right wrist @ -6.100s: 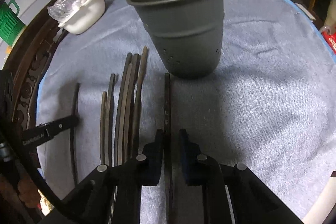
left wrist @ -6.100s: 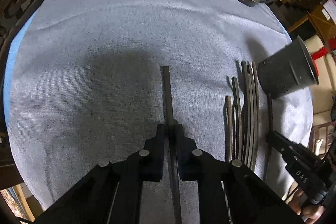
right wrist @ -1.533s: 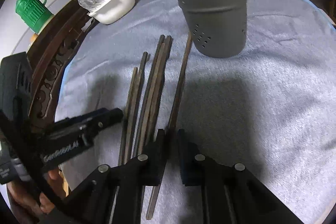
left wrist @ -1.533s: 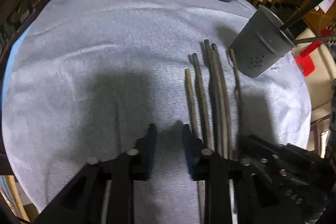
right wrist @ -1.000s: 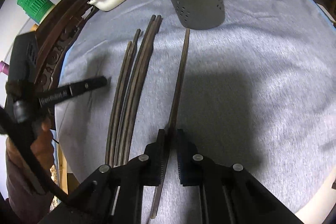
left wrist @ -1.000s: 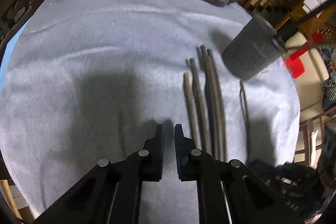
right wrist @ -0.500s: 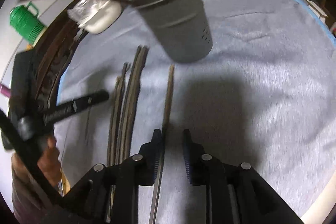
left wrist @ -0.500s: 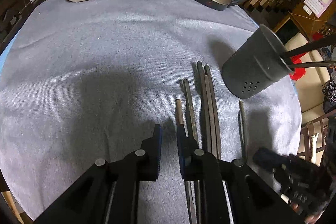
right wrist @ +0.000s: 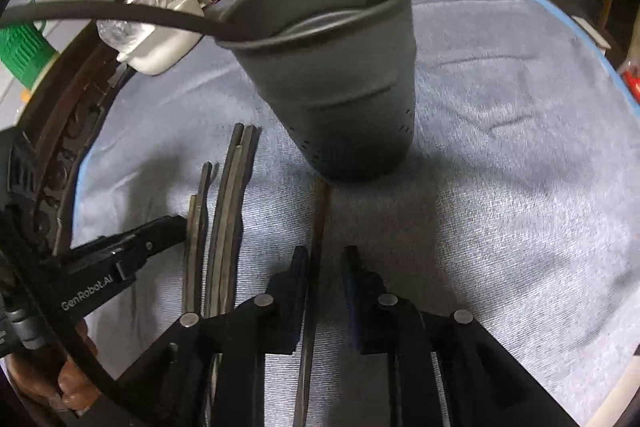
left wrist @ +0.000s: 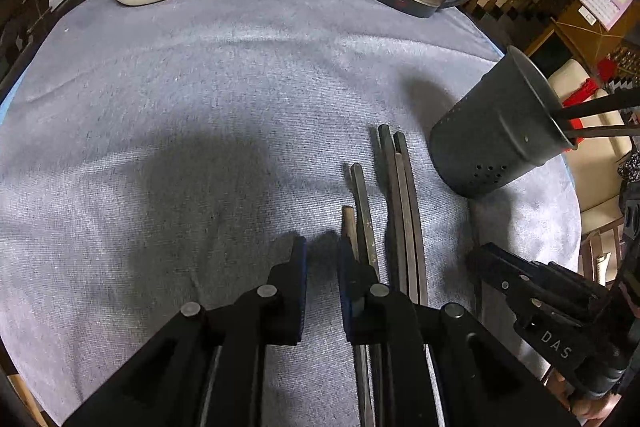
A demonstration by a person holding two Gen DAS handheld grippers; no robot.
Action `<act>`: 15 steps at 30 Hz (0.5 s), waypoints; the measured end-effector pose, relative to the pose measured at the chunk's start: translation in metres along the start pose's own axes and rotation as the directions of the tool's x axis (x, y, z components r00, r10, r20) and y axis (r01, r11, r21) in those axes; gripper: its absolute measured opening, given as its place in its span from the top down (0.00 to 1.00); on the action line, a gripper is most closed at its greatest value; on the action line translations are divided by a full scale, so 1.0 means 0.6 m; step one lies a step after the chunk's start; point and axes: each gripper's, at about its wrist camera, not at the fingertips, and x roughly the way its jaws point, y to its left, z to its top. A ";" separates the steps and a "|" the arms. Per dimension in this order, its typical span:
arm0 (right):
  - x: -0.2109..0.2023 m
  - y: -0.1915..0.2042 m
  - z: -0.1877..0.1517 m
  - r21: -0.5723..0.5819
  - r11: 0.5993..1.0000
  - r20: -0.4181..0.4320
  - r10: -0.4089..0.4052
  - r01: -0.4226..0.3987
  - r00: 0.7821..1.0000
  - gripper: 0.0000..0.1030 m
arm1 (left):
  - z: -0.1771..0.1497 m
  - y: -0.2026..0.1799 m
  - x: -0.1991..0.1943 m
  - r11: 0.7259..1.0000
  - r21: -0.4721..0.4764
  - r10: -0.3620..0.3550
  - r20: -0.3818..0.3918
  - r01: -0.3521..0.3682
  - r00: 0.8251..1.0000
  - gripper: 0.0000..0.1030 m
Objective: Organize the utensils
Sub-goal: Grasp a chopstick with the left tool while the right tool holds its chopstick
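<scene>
Right gripper [right wrist: 324, 283], jaws narrowly parted, straddles one dark slender chopstick [right wrist: 318, 227] lying before the perforated grey metal holder [right wrist: 336, 99], evidently for pickup; left gripper [left wrist: 322, 267] hovers narrowly parted, empty.

Holder [right wrist: 340, 99] motion-blurred; chopstick [right wrist: 316, 267] far tip hidden under its base. Beside holder [left wrist: 496, 139], loose chopsticks [left wrist: 400, 211] near ends hidden behind left gripper [left wrist: 322, 259].

Cloth-covered table [left wrist: 240, 75], chopsticks [left wrist: 400, 195], holder [left wrist: 492, 139]

Dark chopsticks [left wrist: 394, 195] flat on cloth — two more upright in grey perforated holder [left wrist: 496, 135].
</scene>
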 end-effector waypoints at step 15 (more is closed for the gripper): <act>-0.001 -0.012 -0.008 -0.024 0.999 -0.006 0.032 -0.033 0.999 0.92 | -0.004 -0.005 -0.001 1.000 0.018 -0.013 -0.007 0.013 1.000 0.72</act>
